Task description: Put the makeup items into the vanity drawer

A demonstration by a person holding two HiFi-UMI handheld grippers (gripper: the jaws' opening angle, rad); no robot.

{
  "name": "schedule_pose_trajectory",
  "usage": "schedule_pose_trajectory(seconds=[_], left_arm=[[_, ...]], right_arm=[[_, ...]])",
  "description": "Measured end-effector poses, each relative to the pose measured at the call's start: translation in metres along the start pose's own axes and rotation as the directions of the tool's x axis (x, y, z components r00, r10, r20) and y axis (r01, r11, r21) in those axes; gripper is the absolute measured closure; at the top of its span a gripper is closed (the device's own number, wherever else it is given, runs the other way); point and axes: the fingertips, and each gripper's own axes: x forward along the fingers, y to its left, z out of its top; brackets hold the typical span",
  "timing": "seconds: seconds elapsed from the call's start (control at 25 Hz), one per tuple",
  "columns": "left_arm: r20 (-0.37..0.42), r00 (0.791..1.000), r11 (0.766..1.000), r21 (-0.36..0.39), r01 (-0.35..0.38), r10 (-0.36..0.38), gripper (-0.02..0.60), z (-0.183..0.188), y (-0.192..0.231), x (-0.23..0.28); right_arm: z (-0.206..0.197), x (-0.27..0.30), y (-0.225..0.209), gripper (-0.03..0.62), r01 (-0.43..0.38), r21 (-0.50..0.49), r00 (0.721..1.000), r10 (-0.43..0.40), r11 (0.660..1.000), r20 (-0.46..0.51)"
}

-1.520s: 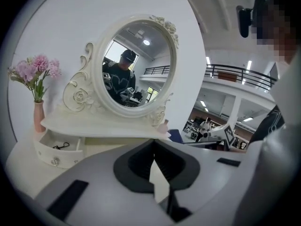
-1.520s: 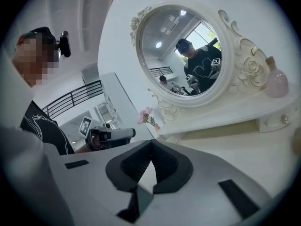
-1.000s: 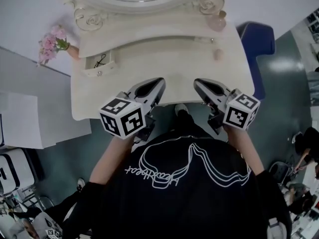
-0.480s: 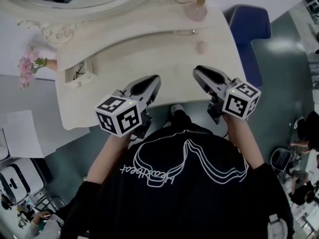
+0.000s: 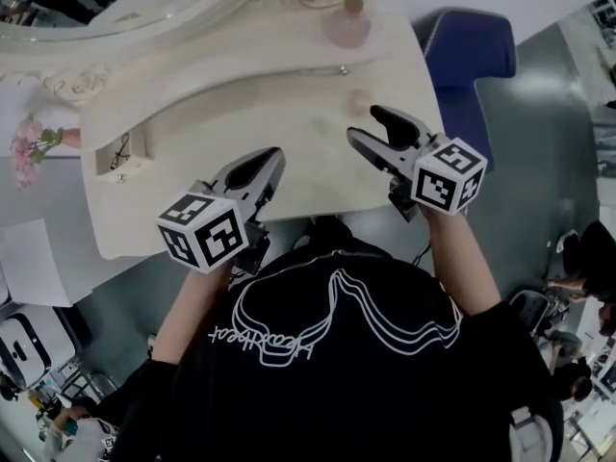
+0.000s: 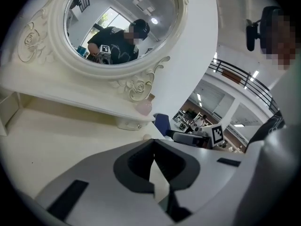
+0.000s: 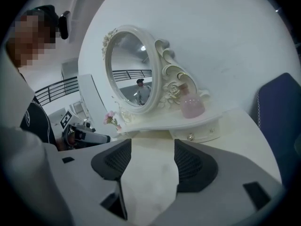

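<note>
Cream vanity (image 5: 192, 104): pink bottle (image 5: 345, 29) on rear shelf; small pink item (image 5: 359, 101) just beyond right gripper (image 5: 371, 128), jaws opening, empty. Left gripper (image 5: 265, 158) closed, empty. Small drawer (image 5: 130, 166) open, far left.

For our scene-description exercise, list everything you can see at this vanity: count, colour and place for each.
vanity table: one, cream, centre of the head view
mirror: one, oval, cream carved frame, at the table's back
perfume bottle: one, pink, on the raised shelf by the mirror
small round item: one, pale pink, on the tabletop near its right end
open drawer: one, cream, shelf's left end, something dark inside
closed drawer: one, cream, metal knob, under the bottle
flowers: one bunch, pink, beyond the table's left end
chair: one, blue, right of the table
left gripper: one, grey, jaws shut, empty
right gripper: one, grey, jaws opening, nothing between them
</note>
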Motion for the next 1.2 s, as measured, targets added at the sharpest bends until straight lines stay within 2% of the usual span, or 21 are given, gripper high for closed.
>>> schedule_pose_trajectory(seconds=[0.2,0.36,0.52,0.8,0.96,1.2], left_arm=[[0.011,0.999,0.999,-0.012,-0.043,0.043,0.575,0.0,0.007,0.01],[0.02,0.997,0.997,-0.018,-0.07,0.071,0.575,-0.002,0.011,0.013],[0.025,0.995,0.995,-0.02,-0.099,0.099,0.575,-0.003,0.015,0.012],[0.033,0.991,0.992,-0.03,-0.127,0.127,0.575,-0.006,0.024,0.009],[0.049,0.988,0.988,-0.042,-0.147,0.149,0.575,-0.005,0.031,0.003],[0.051,0.984,0.984,-0.056,-0.168,0.171,0.575,-0.01,0.04,-0.002]], right_arm=[[-0.01,0.008,-0.047,0.319,0.076,-0.034,0.996,-0.077,0.997,-0.052],[-0.027,0.02,-0.078,0.321,0.131,-0.119,0.978,-0.148,0.984,-0.144],[-0.04,0.031,-0.09,0.327,0.149,-0.193,0.961,-0.188,0.97,-0.202],[-0.057,0.051,-0.102,0.324,0.155,-0.398,0.913,-0.285,0.904,-0.292],[-0.062,0.052,-0.109,0.366,0.177,-0.404,0.898,-0.315,0.897,-0.307],[-0.063,0.053,-0.115,0.376,0.185,-0.403,0.89,-0.327,0.897,-0.319]])
